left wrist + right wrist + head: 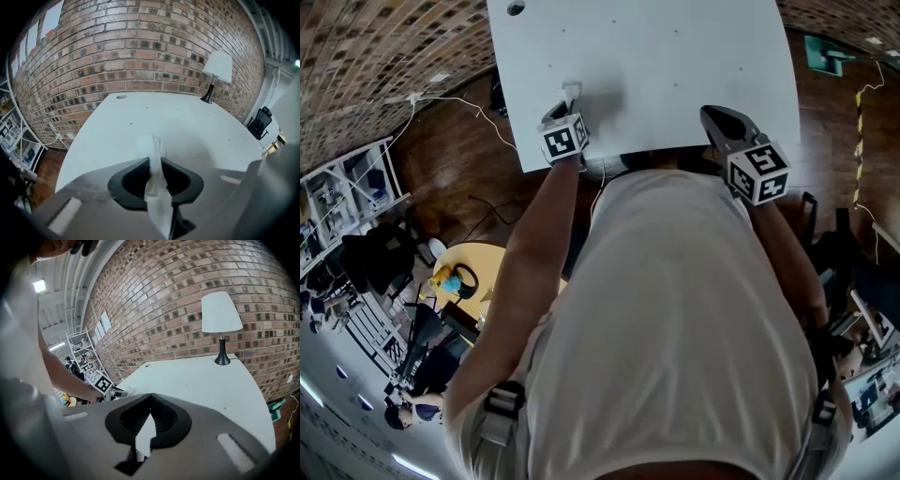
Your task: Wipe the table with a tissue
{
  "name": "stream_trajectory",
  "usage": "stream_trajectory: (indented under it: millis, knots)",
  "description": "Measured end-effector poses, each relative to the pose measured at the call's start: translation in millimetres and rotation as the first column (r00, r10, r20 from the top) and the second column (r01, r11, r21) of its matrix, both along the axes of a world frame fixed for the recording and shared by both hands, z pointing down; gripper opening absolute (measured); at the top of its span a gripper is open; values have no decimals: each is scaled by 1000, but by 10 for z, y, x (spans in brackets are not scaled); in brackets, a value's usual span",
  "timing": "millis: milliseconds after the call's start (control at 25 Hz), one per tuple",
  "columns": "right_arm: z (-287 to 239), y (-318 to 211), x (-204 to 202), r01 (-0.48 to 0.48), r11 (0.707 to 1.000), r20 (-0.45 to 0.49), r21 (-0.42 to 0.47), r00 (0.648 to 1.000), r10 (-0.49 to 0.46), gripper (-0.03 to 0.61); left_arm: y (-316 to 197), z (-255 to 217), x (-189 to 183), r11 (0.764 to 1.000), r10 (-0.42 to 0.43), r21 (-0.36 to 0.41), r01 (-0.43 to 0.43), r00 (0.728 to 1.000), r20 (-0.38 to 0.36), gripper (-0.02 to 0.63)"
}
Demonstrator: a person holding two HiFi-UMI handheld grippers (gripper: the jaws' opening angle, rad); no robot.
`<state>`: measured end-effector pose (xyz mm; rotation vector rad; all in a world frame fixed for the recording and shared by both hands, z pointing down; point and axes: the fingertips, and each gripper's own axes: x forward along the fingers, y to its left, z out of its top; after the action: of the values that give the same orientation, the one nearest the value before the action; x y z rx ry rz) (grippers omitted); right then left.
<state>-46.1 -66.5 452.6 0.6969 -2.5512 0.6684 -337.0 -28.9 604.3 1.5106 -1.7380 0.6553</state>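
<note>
Tissue (153,185) lengthwise between pinching left tongs (154,161), tip forward over table (187,119) | right tongs (150,395) closed, empty

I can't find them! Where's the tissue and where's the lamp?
tissue (155,183), left gripper view, on the middle of the white strip.
lamp (221,311), right gripper view, on its white shade.

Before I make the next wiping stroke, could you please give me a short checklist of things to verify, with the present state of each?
1. Tissue clamped in the jaws of the left gripper: ok.
2. Tissue pressed flat on the table: cannot tell.
3. Right gripper jaws together, holding nothing: ok.
4. Lamp standing at the far corner, away from the tissue: ok.
</note>
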Motion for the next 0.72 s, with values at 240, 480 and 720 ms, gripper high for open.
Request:
stream_trajectory:
  millis: [240, 480, 720]
  knots:
    - [-17, -26, 23, -7, 1000, 5, 2, 1000, 7, 6, 13, -2, 263, 999, 34, 14, -34, 997, -70, 80]
    - [-10, -73, 93, -29, 1000, 15, 2, 999, 29, 6, -138, -247, 695, 985, 154, 96, -142, 979, -133, 81]
    - [-2, -118, 245, -54, 999, 20, 0, 998, 54, 6, -137, -487, 272, 988, 28, 156, -12, 995, -101, 83]
